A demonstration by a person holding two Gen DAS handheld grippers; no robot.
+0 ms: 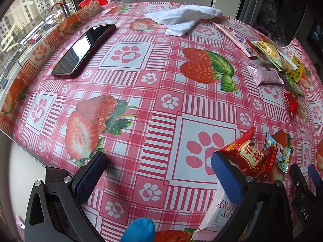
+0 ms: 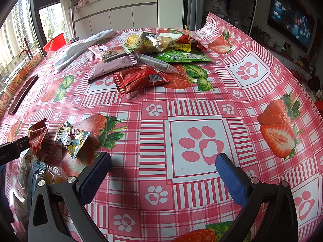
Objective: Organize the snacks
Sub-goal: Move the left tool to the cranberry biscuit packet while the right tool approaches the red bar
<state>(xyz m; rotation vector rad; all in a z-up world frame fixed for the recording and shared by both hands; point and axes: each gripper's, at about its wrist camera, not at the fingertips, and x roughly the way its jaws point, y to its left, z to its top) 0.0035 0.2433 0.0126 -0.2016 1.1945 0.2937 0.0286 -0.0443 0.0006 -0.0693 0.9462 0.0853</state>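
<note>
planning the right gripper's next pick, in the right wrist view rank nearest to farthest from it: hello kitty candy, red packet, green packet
1. hello kitty candy, near left of the right gripper
2. red packet, middle of the table
3. green packet, far pile

A home, likely a flat high up: the tabletop (image 2: 262, 64) wears a strawberry-and-paw-print oilcloth, a TV (image 2: 290, 22) hangs on the wall, white cabinets (image 2: 121, 18) run under the windows (image 2: 12, 30), and tower blocks (image 1: 18, 28) stand outside.
</note>
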